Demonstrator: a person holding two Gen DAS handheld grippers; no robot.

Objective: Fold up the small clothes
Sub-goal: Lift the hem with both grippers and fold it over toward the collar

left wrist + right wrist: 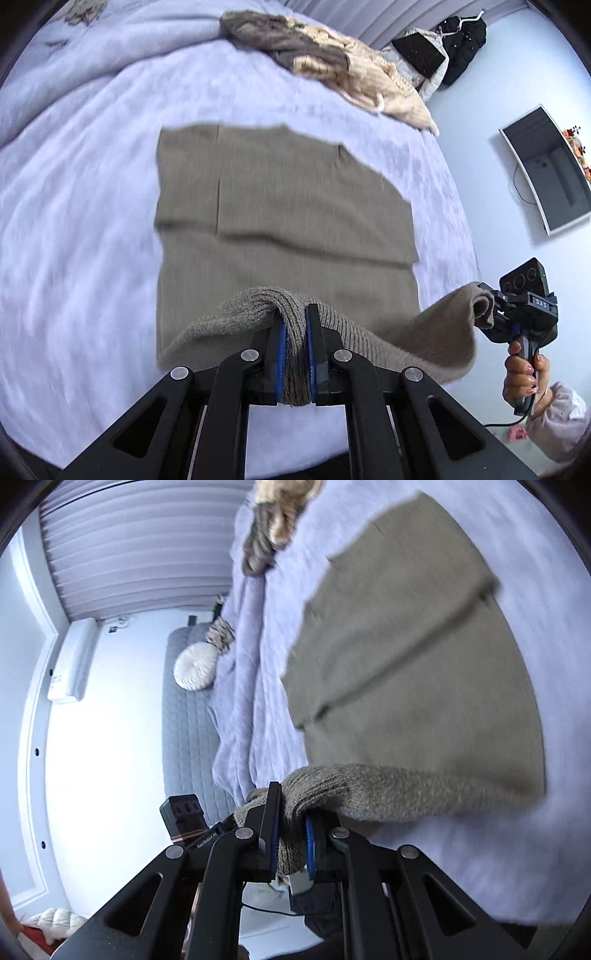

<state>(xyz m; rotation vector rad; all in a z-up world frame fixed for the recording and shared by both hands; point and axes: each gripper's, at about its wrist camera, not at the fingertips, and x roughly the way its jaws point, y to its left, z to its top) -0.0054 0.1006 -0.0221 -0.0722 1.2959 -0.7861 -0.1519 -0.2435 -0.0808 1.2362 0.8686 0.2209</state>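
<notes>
The left hand-held gripper (295,317) is closed on the near hem of a taupe knit garment (280,206), a bunch of ribbed cloth being pinched between its blue pads. The right hand-held gripper (291,812) is likewise clamped on the same hem, at the other corner; in the left wrist view it is seen at about 4 o'clock, held in a hand (524,373), with the knit edge draped between the two tools.

The garment is spread on a pale lavender bedspread (81,184), its far part lying flat toward 12 o'clock. The side portions appear already to be turned inward, since layered edges and a step are seen across the body of the cloth, so that a roughly rectangular shape is presented. The near hem is raised off the bed while the rest is left resting on it.

By that evidence the task is judged to be partly done on this piece: the lengthwise folds seem made, and the fold of hem toward neckline is in hand but not completed. A heap of other knitwear (325,62), grey and cream, is seen at about 1 o'clock and looks unfolded, so more pieces probably remain.
</notes>
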